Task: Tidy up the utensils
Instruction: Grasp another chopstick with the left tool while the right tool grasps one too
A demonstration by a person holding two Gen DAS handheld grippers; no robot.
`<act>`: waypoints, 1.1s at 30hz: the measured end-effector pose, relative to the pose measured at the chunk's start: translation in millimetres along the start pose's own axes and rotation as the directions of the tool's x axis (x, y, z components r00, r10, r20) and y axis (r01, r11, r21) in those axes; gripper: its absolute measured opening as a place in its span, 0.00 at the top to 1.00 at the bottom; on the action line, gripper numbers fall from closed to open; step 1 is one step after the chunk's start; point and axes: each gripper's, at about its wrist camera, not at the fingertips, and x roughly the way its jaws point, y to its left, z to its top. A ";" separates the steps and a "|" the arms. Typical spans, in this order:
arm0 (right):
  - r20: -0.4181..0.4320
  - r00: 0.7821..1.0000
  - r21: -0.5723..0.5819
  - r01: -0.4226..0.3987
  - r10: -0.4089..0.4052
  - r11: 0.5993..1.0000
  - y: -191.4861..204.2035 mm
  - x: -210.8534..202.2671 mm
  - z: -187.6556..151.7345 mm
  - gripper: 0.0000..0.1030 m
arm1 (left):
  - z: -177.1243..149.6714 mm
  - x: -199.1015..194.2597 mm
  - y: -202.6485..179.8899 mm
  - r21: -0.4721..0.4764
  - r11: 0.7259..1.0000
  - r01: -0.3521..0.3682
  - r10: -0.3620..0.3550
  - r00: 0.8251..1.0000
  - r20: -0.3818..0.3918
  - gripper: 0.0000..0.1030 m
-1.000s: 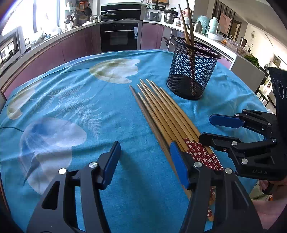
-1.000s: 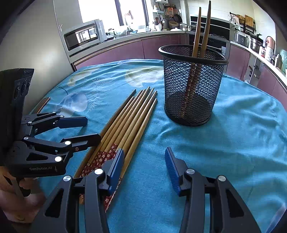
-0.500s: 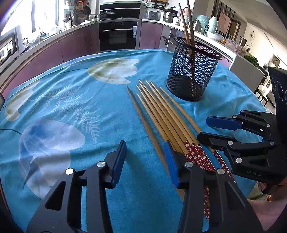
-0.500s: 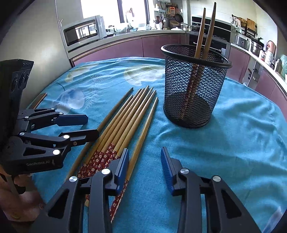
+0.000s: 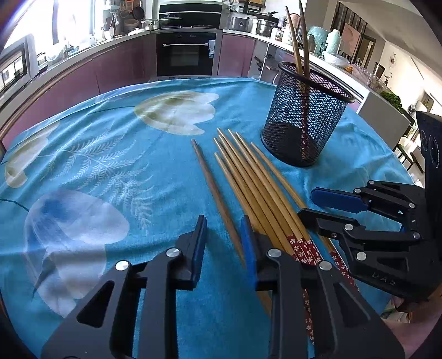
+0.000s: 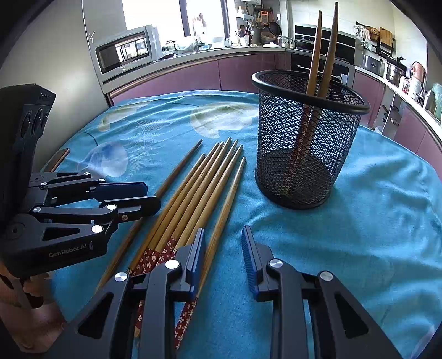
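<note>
Both claws are closing low in frame, pads not yet pressing. The left claw (image 5: 223,243) has the lone dark chopstick (image 5: 214,190) between its pads; the right claw (image 6: 223,256) straddles the outermost chopstick (image 6: 225,212) of the bundle (image 6: 193,198) at centre. The mesh cup (image 6: 306,143), upper right on the blue-clothed bench (image 6: 373,221), holds two more.

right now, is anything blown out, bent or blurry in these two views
Left wrist view: the window at the upper left is blown out white, the counter edge bows with the fisheye, and the chopsticks stay sharp. Right wrist view: the window glares, corners go black, and the mesh cup is crisp.
</note>
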 end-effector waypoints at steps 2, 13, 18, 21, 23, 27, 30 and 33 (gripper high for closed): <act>0.000 1.000 0.006 -0.001 0.001 1.000 -2.5 -0.8 -0.1 0.82 | 0.4 0.5 1.0 -0.010 1.000 0.010 -0.010 1.000 -0.001 0.84; 0.011 1.000 0.066 -0.028 0.027 0.997 -14.7 -3.6 -1.4 0.94 | -1.0 -0.3 3.1 -0.055 0.998 0.020 -0.019 1.000 0.007 0.90; 0.021 0.999 0.087 -0.034 0.032 0.996 -19.5 -7.5 -2.4 0.94 | -2.7 -2.8 4.8 -0.071 0.997 0.020 -0.019 1.000 0.011 0.92; 0.036 0.998 0.087 -0.051 0.048 0.995 -20.0 -12.7 -1.6 0.94 | -3.0 -7.7 6.4 -0.077 0.997 0.030 -0.028 0.999 0.022 0.92; 0.047 0.997 0.080 -0.065 0.061 0.995 -18.3 -16.2 -1.1 0.94 | -3.4 -12.1 6.5 -0.075 0.996 0.047 -0.045 0.999 0.030 0.93; 0.044 0.995 0.056 -0.086 0.084 0.995 -12.8 -17.4 -0.3 0.94 | -5.1 -17.4 1.3 -0.049 0.997 0.066 -0.064 0.997 0.037 0.93; 0.031 0.995 0.045 -0.093 0.092 0.995 -9.7 -15.0 -0.9 0.94 | -6.4 -16.0 -2.8 -0.030 0.997 0.074 -0.073 0.997 0.030 0.93; 0.014 0.995 0.034 -0.095 0.095 0.995 -8.4 -12.0 -1.1 0.94 | -8.0 -12.0 -4.5 -0.025 0.997 0.076 -0.076 0.997 0.018 0.93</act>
